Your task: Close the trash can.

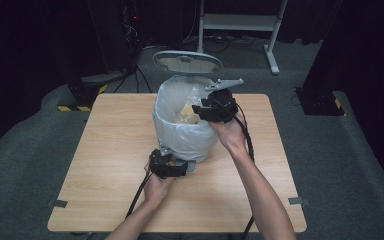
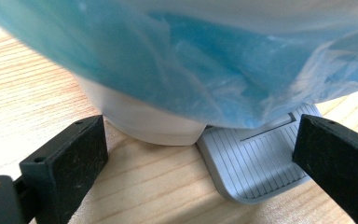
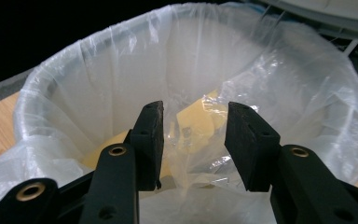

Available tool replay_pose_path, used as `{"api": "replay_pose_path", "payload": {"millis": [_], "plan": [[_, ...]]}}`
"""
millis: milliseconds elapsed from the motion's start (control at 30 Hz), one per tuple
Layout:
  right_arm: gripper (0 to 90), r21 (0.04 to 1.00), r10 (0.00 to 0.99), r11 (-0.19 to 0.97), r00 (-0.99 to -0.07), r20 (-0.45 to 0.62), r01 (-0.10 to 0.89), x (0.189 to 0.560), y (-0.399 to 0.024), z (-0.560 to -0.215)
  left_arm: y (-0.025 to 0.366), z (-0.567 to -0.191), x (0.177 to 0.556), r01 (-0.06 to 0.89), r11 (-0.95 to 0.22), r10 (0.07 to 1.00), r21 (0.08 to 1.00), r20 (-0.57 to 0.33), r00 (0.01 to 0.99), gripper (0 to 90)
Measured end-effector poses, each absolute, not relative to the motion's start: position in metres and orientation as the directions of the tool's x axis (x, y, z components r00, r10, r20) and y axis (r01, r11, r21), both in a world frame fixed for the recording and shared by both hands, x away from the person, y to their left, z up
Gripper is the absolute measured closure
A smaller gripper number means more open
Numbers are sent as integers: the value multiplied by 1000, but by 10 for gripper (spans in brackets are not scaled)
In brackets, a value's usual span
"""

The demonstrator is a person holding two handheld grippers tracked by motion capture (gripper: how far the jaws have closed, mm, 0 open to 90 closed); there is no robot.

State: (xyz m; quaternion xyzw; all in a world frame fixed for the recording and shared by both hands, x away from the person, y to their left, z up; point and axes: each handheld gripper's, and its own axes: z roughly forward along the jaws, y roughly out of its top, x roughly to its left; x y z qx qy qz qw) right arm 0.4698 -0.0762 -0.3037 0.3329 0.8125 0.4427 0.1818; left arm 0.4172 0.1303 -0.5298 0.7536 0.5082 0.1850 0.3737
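— Item, location? Pedal bin (image 1: 185, 135), lid up, stood mid-surface (image 1: 105, 165); yellow scrap (image 3: 198, 123) inside liner (image 3: 98, 84).

— Handling? Liner judged thin, soft, slippery; best pinched at rim. Left tongs (image 2: 200, 163) released, straddling pedal (image 2: 256, 163); right tongs (image 3: 193, 140) released above opening, empty.

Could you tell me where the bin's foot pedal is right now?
The grey foot pedal lies on the wooden table at the near foot of the lined pedal bin, between the open jaws of the left gripper.
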Motion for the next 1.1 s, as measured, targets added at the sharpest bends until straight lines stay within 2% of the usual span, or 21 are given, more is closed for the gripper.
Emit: {"api": "replay_pose_path", "payload": {"millis": [1100], "plan": [[513, 900, 719, 254, -691, 69, 354, 447, -118, -308, 129, -530, 416, 632, -194, 905, 750, -111, 410, 33]]}}
